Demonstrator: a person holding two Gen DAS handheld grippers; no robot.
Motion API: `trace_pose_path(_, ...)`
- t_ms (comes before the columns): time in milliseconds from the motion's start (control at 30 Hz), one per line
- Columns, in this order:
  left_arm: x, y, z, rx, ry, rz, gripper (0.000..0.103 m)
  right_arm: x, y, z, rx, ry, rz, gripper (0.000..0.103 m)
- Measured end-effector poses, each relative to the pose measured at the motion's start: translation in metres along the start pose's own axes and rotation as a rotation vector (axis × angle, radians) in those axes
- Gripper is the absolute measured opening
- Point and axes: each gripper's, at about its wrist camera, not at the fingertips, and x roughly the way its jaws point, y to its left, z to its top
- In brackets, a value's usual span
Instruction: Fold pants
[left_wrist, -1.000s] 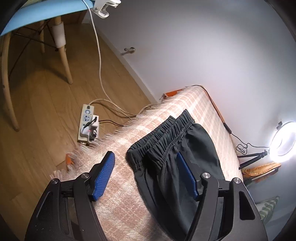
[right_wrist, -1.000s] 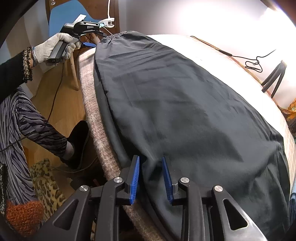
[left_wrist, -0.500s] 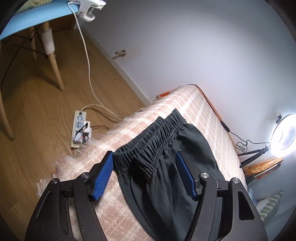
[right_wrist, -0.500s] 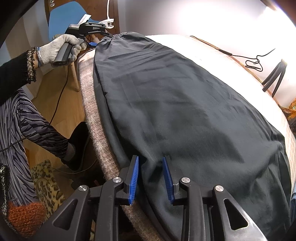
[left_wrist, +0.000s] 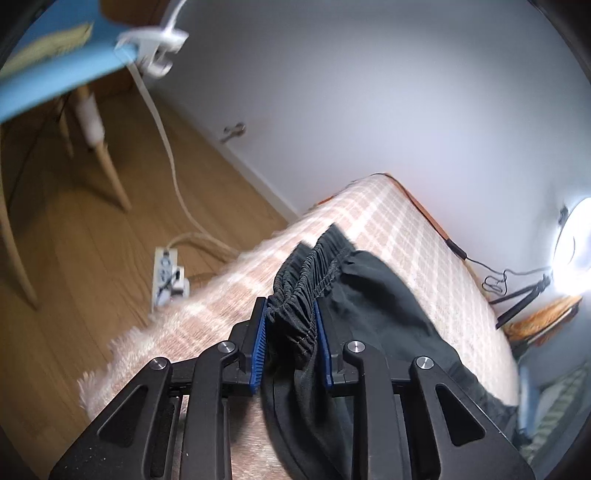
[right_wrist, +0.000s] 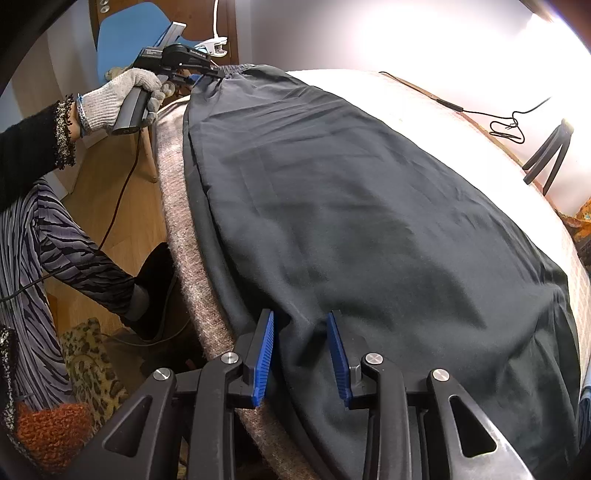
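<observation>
Black pants (right_wrist: 351, 206) lie flat along a bed with a pink checked blanket (left_wrist: 406, 236). In the left wrist view my left gripper (left_wrist: 290, 325) is shut on the gathered elastic waistband (left_wrist: 306, 273) at the bed's end. In the right wrist view that gripper (right_wrist: 192, 75) shows at the far end, held by a gloved hand. My right gripper (right_wrist: 303, 343) is at the pants' other end, near the bed's side edge. Its blue pads sit either side of a ridge of black fabric with a gap between them; I cannot tell if it grips.
A wooden floor (left_wrist: 74, 240) lies beside the bed, with a power strip (left_wrist: 166, 269) and white cable. A blue chair (left_wrist: 44, 81) stands beyond. A ring light (left_wrist: 572, 236) on a tripod and a black cable sit at the bed's far side. The person's leg (right_wrist: 74, 258) stands by the bed.
My left gripper moved forward onto the waistband and closed on it, bunching the elastic. My right gripper stayed in place on the pants' other end.
</observation>
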Motion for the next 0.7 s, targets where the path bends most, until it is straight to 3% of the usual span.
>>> trace_pose_path(200,-0.020,-0.053,-0.006,0.230,-0.076,0.033,0.021,0.000,-0.006,0.000,0.024,0.000,0.006,0.030)
trace_pose_path(367,-0.028,-0.101,-0.031,0.432,-0.083,0.013,0.021,-0.004,-0.023,0.001,0.109,-0.012,0.032,0.030)
trace_pose_path(700,-0.056,-0.196,-0.151,0.972,-0.065,-0.091,0.021,-0.036,-0.080,0.007,0.469,-0.177,0.141,0.033)
